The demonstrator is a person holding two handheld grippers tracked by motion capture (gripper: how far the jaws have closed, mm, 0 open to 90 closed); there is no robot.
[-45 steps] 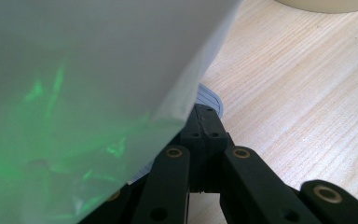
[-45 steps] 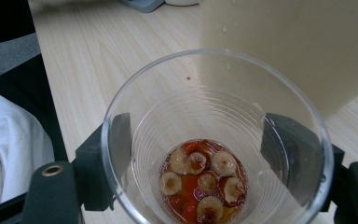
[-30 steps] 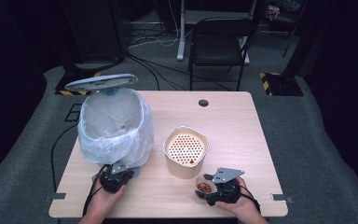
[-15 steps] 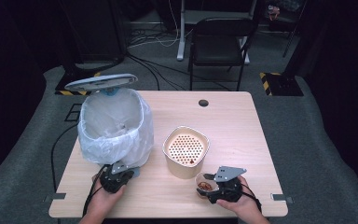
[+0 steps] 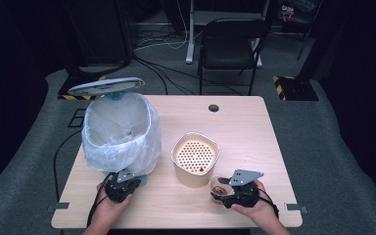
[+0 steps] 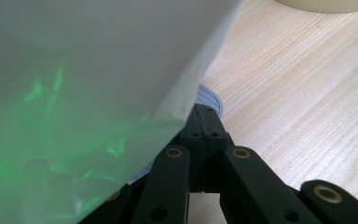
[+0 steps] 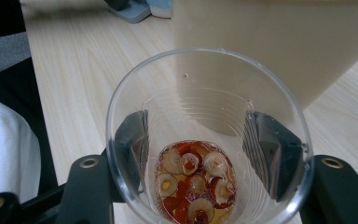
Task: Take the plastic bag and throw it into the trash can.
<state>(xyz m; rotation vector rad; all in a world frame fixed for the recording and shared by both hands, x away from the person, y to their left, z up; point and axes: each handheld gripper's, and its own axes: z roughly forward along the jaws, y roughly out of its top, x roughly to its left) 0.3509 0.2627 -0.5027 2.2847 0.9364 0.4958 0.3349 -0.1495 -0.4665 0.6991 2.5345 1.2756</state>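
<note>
A clear plastic cup point(image 5: 219, 185) stands near the table's front right, holding reddish-brown fruit slices point(image 7: 196, 182) in a little liquid. My right gripper point(image 5: 221, 192) has just been closing around it, and its pads point(image 7: 130, 140) now press the cup wall point(image 7: 205, 112) on both sides. Right behind the cup is a beige container point(image 5: 196, 159) with a perforated insert. At the front left, my left gripper point(image 5: 129, 180) lies shut, with nothing between its jaws. Its tip point(image 6: 205, 123) rests at the foot of a bin lined with a white bag point(image 5: 120, 132).
The bin's lid point(image 5: 106, 86) stands raised above the bag. The bag point(image 6: 74, 93) hangs over the left gripper, and the bin's grey-blue base point(image 6: 209, 98) pokes out under it. A cable hole point(image 5: 213, 107) marks the table's far side. A black chair point(image 5: 230, 44) stands beyond it.
The right gripper has shifted slightly with the cup between its jaws. The left hand and the bin have stayed put.
</note>
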